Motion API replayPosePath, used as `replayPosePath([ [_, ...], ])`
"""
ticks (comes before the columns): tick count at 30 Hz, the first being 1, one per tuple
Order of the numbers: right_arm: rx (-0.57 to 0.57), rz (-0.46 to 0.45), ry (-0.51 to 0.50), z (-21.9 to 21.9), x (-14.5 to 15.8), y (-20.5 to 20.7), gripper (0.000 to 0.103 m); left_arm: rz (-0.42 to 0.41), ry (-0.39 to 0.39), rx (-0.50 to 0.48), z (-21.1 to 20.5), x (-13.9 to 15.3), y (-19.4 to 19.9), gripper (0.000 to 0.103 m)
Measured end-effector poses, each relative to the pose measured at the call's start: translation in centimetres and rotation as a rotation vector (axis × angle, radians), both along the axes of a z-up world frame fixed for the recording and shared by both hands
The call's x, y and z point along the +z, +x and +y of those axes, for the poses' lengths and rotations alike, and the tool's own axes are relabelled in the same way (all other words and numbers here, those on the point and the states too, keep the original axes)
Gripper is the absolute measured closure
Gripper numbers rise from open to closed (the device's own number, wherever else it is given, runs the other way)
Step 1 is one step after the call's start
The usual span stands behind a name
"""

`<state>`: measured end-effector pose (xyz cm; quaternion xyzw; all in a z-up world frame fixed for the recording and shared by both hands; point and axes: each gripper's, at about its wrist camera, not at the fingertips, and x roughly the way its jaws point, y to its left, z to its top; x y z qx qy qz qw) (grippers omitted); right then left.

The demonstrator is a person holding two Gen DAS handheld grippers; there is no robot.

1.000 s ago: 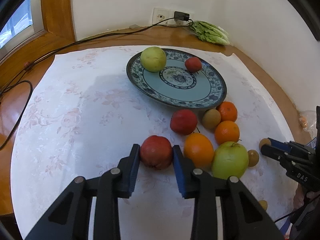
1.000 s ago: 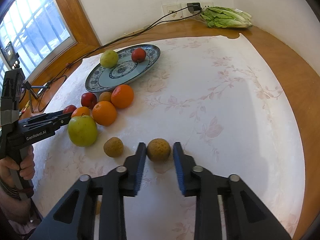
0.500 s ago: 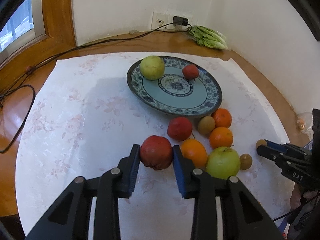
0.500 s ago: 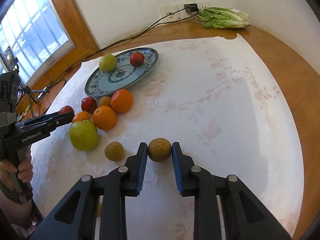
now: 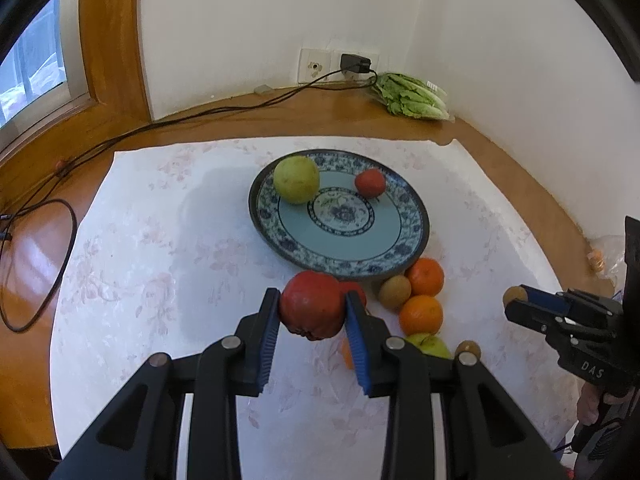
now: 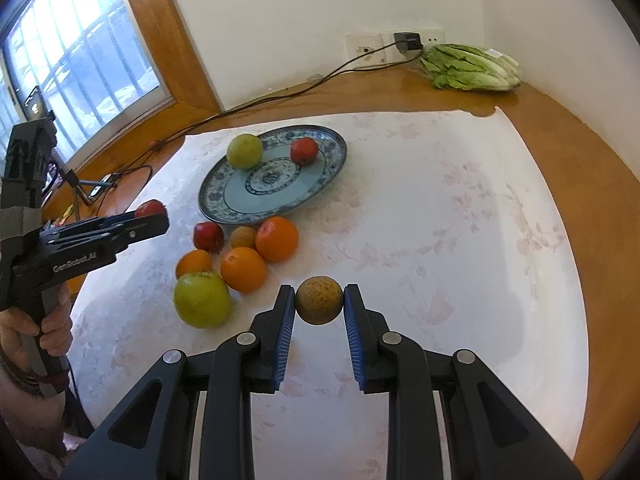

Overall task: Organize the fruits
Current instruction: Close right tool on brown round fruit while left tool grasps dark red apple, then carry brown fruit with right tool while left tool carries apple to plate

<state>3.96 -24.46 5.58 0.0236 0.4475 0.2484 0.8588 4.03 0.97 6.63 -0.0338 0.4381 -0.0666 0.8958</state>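
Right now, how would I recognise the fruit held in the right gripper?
Find the blue patterned plate on the white cloth; nearer the camera lies a fruit cluster. Right of it, the right gripper pinches a small round brown fruit, rough and speckled, unlike the glossy oranges nearby.

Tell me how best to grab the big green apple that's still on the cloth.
Take the green apple across its widest middle, from above on its open left side. It sits stem up, with oranges crowding its far right, so a claw entering there would knock them.
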Motion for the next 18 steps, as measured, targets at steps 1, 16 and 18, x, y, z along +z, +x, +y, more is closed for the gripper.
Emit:
replayPosePath([
  [1, 0.006, -0.001, 0.001, 0.1, 0.3, 0.1, 0.077, -0.002, 0.001, 0.000, 0.0, 0.2, 0.2, 0.069],
  [16, 0.043, -0.077, -0.003, 2.7, 3.1, 3.0, 0.077, -0.016, 0.016, -0.003, -0.4, 0.8, 4.0, 0.069],
  [18, 0.049, -0.075, 0.000, 3.1, 3.1, 3.6, 0.077, -0.013, 0.023, -0.003, -0.5, 0.5, 4.7, 0.069],
])
